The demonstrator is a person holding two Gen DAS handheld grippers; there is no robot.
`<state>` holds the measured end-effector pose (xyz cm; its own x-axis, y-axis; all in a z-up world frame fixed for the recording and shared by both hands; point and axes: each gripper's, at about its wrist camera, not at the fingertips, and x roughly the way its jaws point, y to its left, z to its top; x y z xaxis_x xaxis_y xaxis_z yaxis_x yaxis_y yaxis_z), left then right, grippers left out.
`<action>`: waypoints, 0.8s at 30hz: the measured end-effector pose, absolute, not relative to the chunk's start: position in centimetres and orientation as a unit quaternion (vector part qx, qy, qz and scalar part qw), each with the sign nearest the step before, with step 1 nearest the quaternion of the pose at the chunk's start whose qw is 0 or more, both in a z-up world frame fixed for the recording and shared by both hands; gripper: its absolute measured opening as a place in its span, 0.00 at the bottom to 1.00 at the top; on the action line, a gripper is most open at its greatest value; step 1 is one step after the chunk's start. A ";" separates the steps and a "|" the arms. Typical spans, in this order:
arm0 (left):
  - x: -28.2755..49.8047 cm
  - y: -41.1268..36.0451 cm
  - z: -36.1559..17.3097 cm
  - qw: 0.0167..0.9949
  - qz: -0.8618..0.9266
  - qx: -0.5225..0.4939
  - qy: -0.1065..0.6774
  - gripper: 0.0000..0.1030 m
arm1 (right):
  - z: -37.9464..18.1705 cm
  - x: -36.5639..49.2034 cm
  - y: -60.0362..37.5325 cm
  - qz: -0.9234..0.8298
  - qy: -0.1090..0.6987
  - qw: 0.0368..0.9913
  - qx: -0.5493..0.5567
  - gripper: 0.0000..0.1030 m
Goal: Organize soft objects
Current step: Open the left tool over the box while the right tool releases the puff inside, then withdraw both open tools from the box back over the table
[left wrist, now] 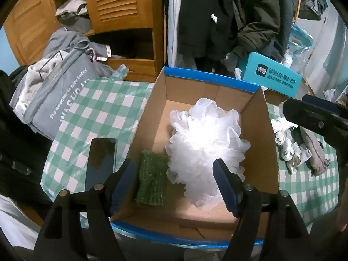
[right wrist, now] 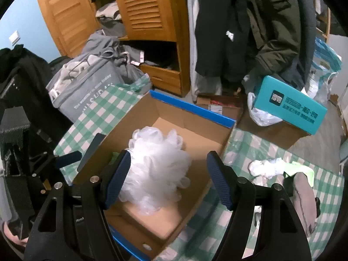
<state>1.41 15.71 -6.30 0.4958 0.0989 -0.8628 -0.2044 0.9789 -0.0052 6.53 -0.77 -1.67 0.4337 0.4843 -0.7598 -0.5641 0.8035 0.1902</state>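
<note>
An open cardboard box with a blue rim (left wrist: 206,80) (right wrist: 195,108) stands on the green checked cloth. Inside lie a white mesh bath puff (left wrist: 206,139) (right wrist: 156,163) and a green scrubbing pad (left wrist: 152,180). My left gripper (left wrist: 176,187) is open above the box's near end, its jaws wide apart and empty. My right gripper (right wrist: 167,178) is open and empty over the box, the puff between and beyond its jaws. The right gripper also shows at the right edge of the left wrist view (left wrist: 315,117). Soft items lie outside the box: a crumpled white cloth (right wrist: 267,167) (left wrist: 285,143), a greyish-pink sock (right wrist: 304,198) (left wrist: 315,152), a lime-green cloth (right wrist: 304,169).
A black phone (left wrist: 101,158) lies on the cloth left of the box. A grey fabric bag of clothes (left wrist: 54,91) (right wrist: 82,87) sits at the far left. A teal box (left wrist: 274,78) (right wrist: 291,106), a wooden wardrobe (right wrist: 148,21) and hanging coats (left wrist: 228,17) stand behind.
</note>
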 end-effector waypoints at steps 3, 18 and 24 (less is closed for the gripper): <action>1.5 15.3 -6.0 0.865 0.082 -0.053 0.493 0.73 | -1.9 6.6 -1.9 0.304 0.434 0.847 -0.045 0.70; 2.3 11.0 -5.1 0.871 0.050 -0.018 0.488 0.74 | -3.0 6.4 -8.4 0.264 0.443 0.856 -0.020 0.71; 2.9 8.8 -4.9 0.872 0.035 -0.002 0.489 0.74 | -3.5 6.4 -11.2 0.247 0.446 0.860 -0.009 0.71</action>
<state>2.87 8.80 -4.90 0.5195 0.0593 -0.8524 -0.0635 0.9975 0.0307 6.42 -11.18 -3.47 0.4794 0.4174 -0.7720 -0.4331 0.8776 0.2055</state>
